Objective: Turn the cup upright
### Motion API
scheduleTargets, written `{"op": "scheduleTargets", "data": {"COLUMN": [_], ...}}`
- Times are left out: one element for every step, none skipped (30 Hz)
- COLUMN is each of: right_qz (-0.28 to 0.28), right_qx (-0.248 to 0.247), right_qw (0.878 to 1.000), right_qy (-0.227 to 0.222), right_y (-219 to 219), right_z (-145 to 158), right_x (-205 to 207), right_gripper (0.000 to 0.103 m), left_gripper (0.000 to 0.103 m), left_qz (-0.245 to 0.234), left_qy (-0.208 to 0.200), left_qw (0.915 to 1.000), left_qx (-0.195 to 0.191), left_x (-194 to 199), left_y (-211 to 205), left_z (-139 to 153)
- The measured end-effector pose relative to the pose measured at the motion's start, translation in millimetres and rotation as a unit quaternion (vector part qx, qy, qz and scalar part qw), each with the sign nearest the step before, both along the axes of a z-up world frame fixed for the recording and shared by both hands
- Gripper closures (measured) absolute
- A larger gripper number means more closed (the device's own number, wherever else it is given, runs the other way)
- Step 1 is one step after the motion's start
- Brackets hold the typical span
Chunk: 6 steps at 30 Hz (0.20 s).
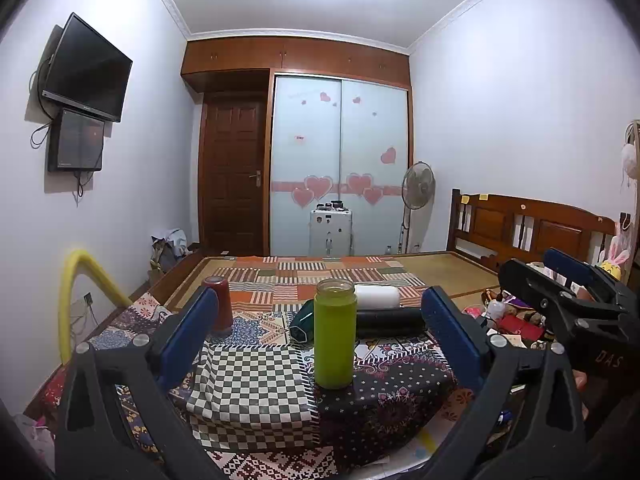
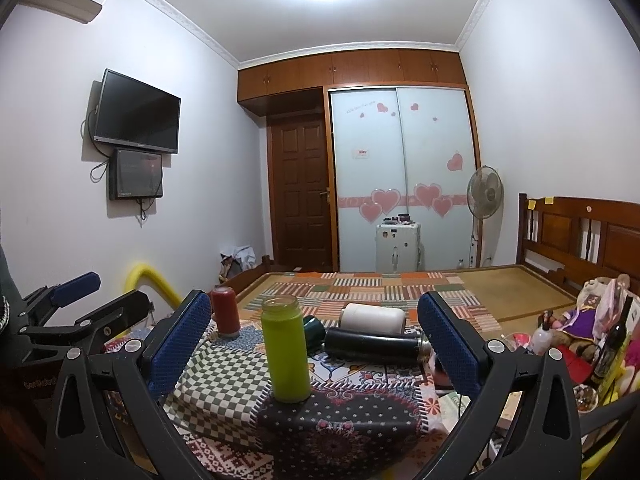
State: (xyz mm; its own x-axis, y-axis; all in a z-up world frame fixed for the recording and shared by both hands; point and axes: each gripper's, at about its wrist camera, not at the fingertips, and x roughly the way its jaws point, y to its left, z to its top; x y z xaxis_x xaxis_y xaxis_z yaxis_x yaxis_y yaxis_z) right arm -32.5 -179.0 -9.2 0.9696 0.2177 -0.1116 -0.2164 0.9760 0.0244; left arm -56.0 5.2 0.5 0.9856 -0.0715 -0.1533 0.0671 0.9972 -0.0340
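Observation:
A lime-green cup (image 1: pixel 335 338) stands upright, mouth up, on the patterned cloth; it also shows in the right wrist view (image 2: pixel 285 350). A red cup (image 1: pixel 221 305) (image 2: pixel 226 312) stands mouth down at the back left. A black bottle (image 1: pixel 388 321) (image 2: pixel 372 345), a white cup (image 1: pixel 378 297) (image 2: pixel 373 318) and a dark green cup (image 1: pixel 302 320) (image 2: pixel 314 330) lie on their sides behind it. My left gripper (image 1: pixel 320 332) is open and empty, its blue pads either side of the green cup, nearer the camera. My right gripper (image 2: pixel 316 340) is open and empty, the green cup between its pads.
The cups rest on a patchwork-covered bed (image 1: pixel 320 276). Toys and bottles (image 2: pixel 580 332) clutter the right side. A yellow foam rail (image 1: pixel 80 288) stands at the left. The right gripper's body (image 1: pixel 572 308) shows in the left view, the left gripper's body (image 2: pixel 72 312) in the right view.

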Motion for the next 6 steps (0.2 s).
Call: {"op": "scheduleTargets", "data": {"right_qz": [0.000, 0.000, 0.000, 0.001, 0.002, 0.002], "right_qx": [0.000, 0.000, 0.001, 0.002, 0.004, 0.004], "right_qw": [1.000, 1.000, 1.000, 1.000, 1.000, 1.000], "right_qy": [0.000, 0.000, 0.001, 0.001, 0.002, 0.003], "right_y": [0.4, 0.8, 0.3, 0.0, 0.3, 0.5], "right_z": [0.2, 0.2, 0.2, 0.1, 0.0, -0.4], "right_x": [0.3, 0.4, 0.3, 0.3, 0.3, 0.2], "right_gripper": [0.000, 0.000, 0.000, 0.000, 0.000, 0.000], "left_gripper": [0.000, 0.000, 0.000, 0.000, 0.000, 0.000], "left_qz": [-0.002, -0.004, -0.004, -0.004, -0.004, -0.005], "left_qy": [0.002, 0.005, 0.007, 0.007, 0.008, 0.008], "left_qw": [1.0000, 1.0000, 1.0000, 1.0000, 1.0000, 0.9999], "left_qx": [-0.001, -0.002, -0.003, -0.004, -0.004, -0.003], "left_x": [0.6, 1.5, 2.1, 2.2, 2.2, 2.3], "left_y": [0.2, 0.5, 0.9, 0.7, 1.0, 1.0], "left_z": [-0.2, -0.6, -0.9, -1.3, -1.6, -1.8]}}
